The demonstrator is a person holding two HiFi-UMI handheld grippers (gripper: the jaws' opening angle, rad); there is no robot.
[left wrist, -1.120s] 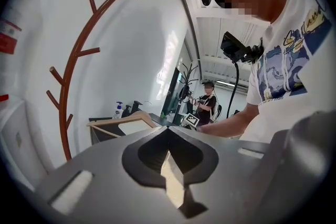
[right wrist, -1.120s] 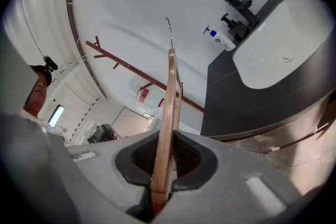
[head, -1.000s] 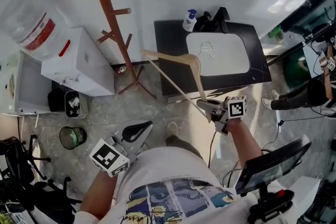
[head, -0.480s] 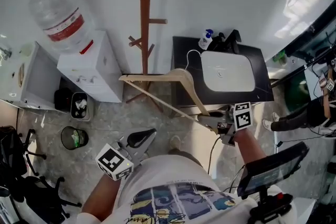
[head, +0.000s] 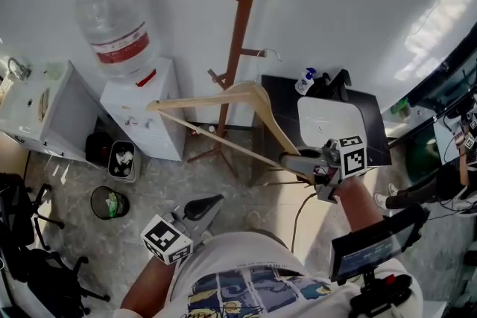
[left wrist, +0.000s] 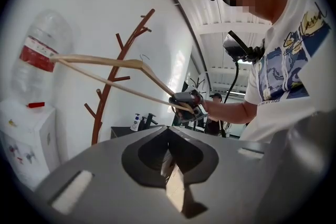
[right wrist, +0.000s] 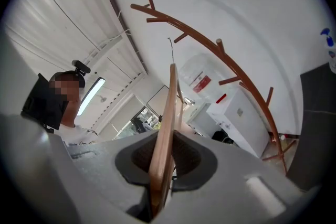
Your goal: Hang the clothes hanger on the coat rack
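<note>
Head view, nearest first: your left gripper (head: 210, 205) sits low beside your torso, well apart from the work. In the left gripper view its jaws (left wrist: 171, 165) are pressed together with nothing between them. Further out, your right gripper (head: 293, 161) is raised in front of you and points roughly level towards the wall. In the right gripper view its jaws (right wrist: 161, 178) are clenched on one end of the clothes hanger (right wrist: 168, 123), and the wood runs straight up between the pads.

The clothes hanger (head: 223, 95) is pale wood and hangs in the air, carried only at that right-hand end. Its lower bar slants away to the left. Its far tip ends just in front of the white water dispenser (head: 149, 115). The wire hook (head: 270, 53) rises from the neck and lies close beside a short peg of the coat rack (head: 240, 26). Whether hook and peg touch cannot be told.

The coat rack is a reddish-brown pole with angled pegs. It stands on the floor against the wall, between the water dispenser and a black table (head: 272, 108). The table carries a white basin (head: 328, 112) and a spray bottle (head: 304, 82). A large clear bottle (head: 119, 22) tops the dispenser.
</note>
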